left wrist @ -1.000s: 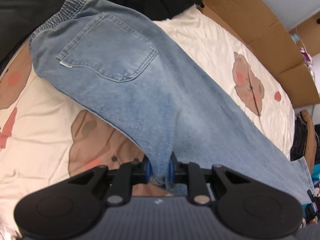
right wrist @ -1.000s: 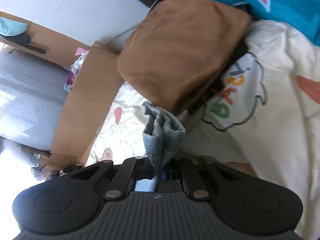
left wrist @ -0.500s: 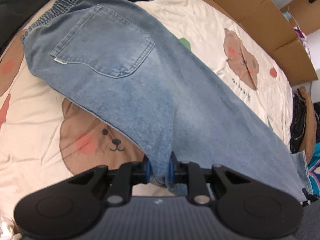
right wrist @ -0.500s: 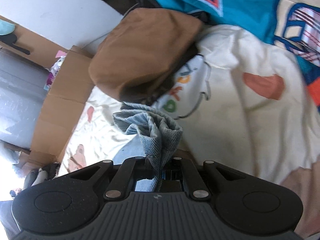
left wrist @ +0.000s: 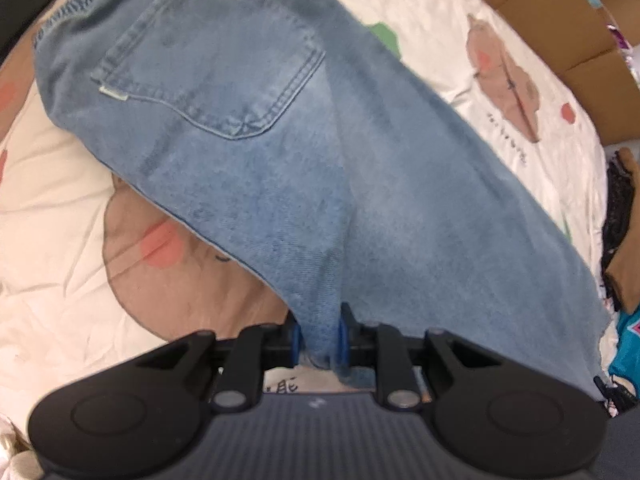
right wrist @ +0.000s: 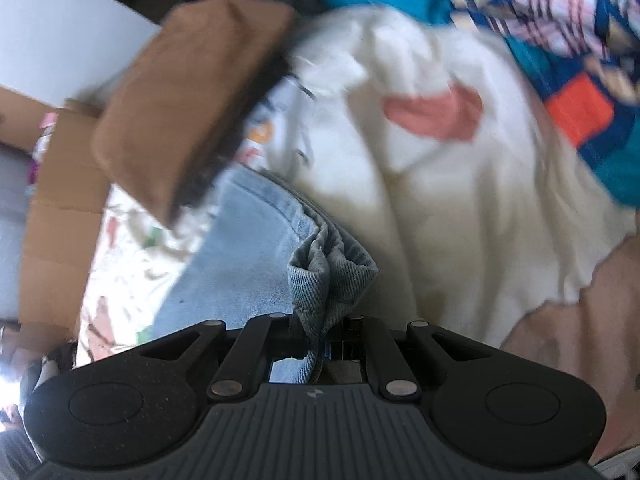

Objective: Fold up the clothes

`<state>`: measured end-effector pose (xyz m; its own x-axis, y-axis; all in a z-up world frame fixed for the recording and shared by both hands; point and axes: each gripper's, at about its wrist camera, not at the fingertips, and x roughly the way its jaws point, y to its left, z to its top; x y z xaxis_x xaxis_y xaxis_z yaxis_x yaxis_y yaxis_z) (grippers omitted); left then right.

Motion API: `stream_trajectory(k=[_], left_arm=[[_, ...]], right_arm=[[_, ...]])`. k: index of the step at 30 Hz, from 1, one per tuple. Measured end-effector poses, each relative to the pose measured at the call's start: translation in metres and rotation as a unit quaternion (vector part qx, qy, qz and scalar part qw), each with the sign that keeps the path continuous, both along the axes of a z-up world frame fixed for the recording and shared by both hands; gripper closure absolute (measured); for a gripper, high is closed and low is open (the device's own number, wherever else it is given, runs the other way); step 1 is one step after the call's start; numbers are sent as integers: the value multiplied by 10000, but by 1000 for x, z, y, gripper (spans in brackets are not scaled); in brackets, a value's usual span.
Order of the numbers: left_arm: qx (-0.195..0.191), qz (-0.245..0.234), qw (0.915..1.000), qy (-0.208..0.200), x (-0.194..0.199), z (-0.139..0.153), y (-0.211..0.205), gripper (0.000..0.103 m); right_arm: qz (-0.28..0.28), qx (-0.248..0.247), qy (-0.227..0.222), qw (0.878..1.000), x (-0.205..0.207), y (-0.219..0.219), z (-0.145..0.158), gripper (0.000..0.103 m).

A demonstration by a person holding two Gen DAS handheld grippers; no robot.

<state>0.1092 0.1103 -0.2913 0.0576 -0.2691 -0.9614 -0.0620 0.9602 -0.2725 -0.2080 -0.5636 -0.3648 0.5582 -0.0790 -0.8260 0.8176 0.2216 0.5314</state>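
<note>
Closer now, the light-blue jeans (left wrist: 304, 168) drape over the cartoon-bear bedsheet (left wrist: 60, 248) (back pocket up, elastic waistband far). Left claw (left wrist: 319, 340) is clamped on a fold; right claw (right wrist: 320, 336) pinches a bunched hem beside a brown folded garment (right wrist: 180, 100).

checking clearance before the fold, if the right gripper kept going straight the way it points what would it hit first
Probably the cream bedsheet just past the jeans it grips; the right gripper points at it. The folded brown garment lies left of that line. Depth is unclear.
</note>
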Motion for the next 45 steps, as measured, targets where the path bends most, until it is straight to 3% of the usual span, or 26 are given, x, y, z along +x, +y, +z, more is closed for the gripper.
stream_trajectory(k=[4,6,7,10,14,23,29,34,45], left_arm=[[113,16,9999,53,0,-1,4,77],[208,-7,9998,-10,1,6,9,75],[255,-19,9997,-41,1,9,12,74],[385,-47,9991,-147,2,19,20,74],[402,3,9979,-510,15,36,29,71],[488,56,9908,-1265,67,41,15,70],[731,-245,9847,-1562,100,24,-3,60],[714,-695,9817,-1624,111,4,-30,49],[586,-1768,9674,-1714,89,-27,-95,21]], right_arm=[[24,-141,368,9992,0,-4,-3,76],[61,-435,577,9974,-2,-4,7,59],[82,-618,688,9957,-3,-5,13,57],[110,-907,656,9937,-2,-11,30,56],[584,-1146,428,9908,24,-14,41,56],[1593,-1346,327,9775,101,8,36,56],[2281,-1465,360,9619,135,39,27,56],[2885,-1552,464,9437,160,65,20,53],[3659,-1909,818,9072,179,103,6,27]])
